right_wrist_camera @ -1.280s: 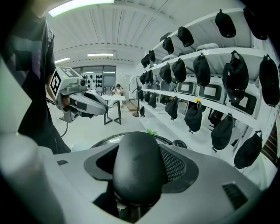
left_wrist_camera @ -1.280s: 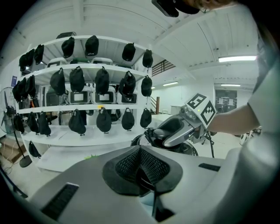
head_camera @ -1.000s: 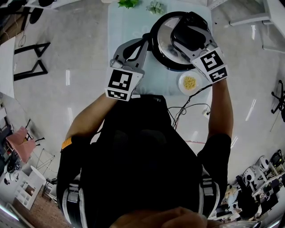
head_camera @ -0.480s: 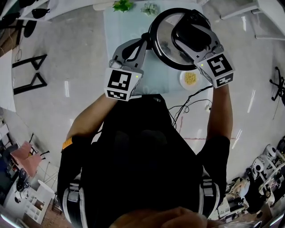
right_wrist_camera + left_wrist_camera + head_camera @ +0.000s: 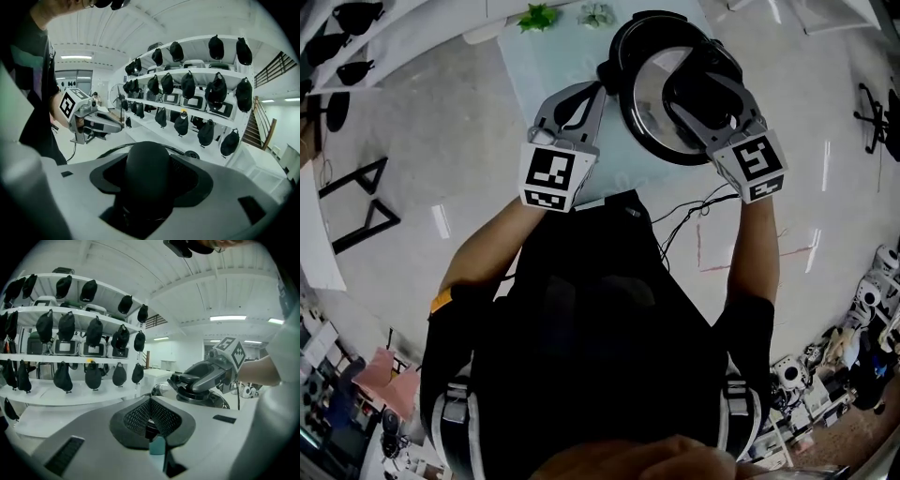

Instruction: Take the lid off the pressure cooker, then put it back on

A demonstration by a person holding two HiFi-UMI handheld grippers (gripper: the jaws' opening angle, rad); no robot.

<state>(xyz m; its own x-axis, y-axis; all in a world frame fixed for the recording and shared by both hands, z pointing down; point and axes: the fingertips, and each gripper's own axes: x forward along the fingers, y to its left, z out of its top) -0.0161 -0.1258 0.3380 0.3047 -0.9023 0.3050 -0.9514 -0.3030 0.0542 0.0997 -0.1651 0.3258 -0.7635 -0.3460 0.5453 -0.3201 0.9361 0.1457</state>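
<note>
Steel lid [image 5: 649,101] is held by its black top handle [image 5: 698,86] in the right gripper [image 5: 701,64]. The jaws are spread wide and pressed on either side of the handle. In the right gripper view the rounded handle [image 5: 146,176] fills the gap between the jaws, and the lid's rim is seen just beyond it. From the head view the lid is offset toward the person [image 5: 600,328] from the dark pot [image 5: 637,21], whose rim shows past the lid's far edge. Whether the two touch cannot be told. The pot stands on a pale green table [image 5: 548,61], near a small green plant [image 5: 537,16]. The left gripper [image 5: 602,80] is closed narrowly on the pot's side handle [image 5: 151,431], a dark stub pinched between the mesh pads [image 5: 165,416]. White shelves [image 5: 70,357] hung with dark items are seen behind in both gripper views. A black cable [image 5: 694,211] lies on the grey floor beside the table.
</note>
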